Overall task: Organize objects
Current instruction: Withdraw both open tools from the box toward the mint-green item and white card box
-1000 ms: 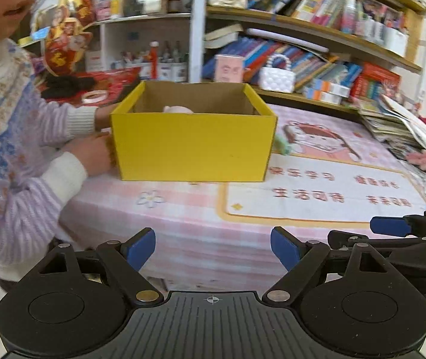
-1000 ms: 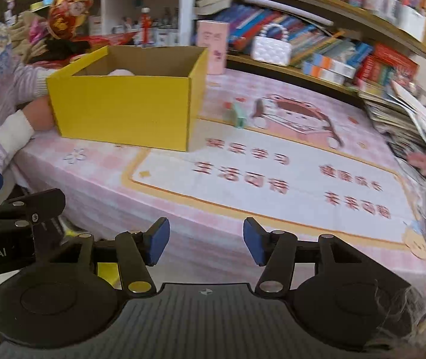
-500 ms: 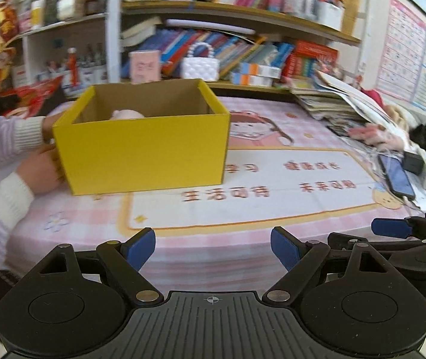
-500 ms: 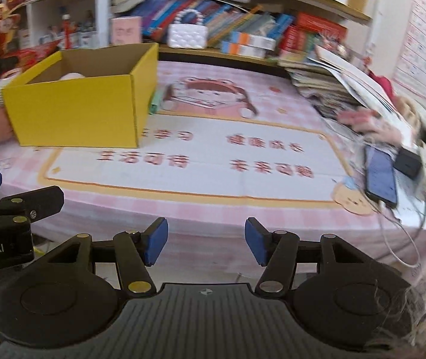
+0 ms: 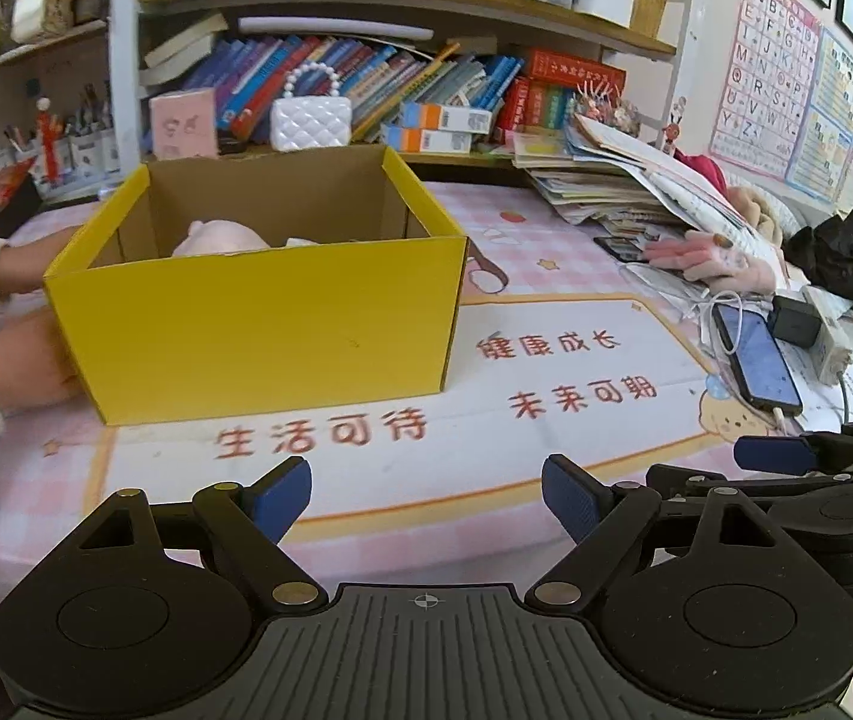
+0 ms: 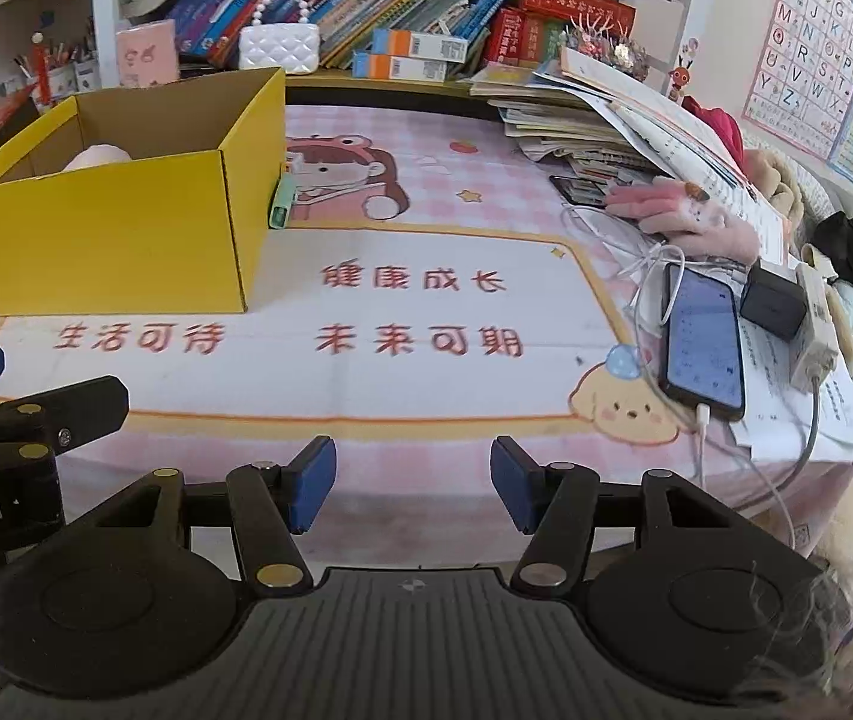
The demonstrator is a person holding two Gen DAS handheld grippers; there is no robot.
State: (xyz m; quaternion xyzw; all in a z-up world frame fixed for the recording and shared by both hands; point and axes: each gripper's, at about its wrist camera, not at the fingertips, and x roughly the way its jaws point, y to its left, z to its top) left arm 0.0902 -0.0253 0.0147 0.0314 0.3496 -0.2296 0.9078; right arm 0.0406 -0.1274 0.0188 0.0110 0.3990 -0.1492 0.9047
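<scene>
Left gripper (image 5: 426,498): lower centre of frame, jaws spread wide, blue pads bare, nothing between them. Right gripper (image 6: 411,483): lower centre, jaws likewise parted and bare, level with its neighbour.

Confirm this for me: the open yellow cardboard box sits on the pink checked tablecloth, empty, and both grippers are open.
One detail is wrong: the open yellow cardboard box is not empty. The left wrist view shows a pale pink soft object inside it. The rest holds: it sits on the pink checked tablecloth, and the left gripper and right gripper are open.

Open yellow cardboard box (image 5: 264,324) upright on table, pink item (image 5: 219,238) inside
</scene>
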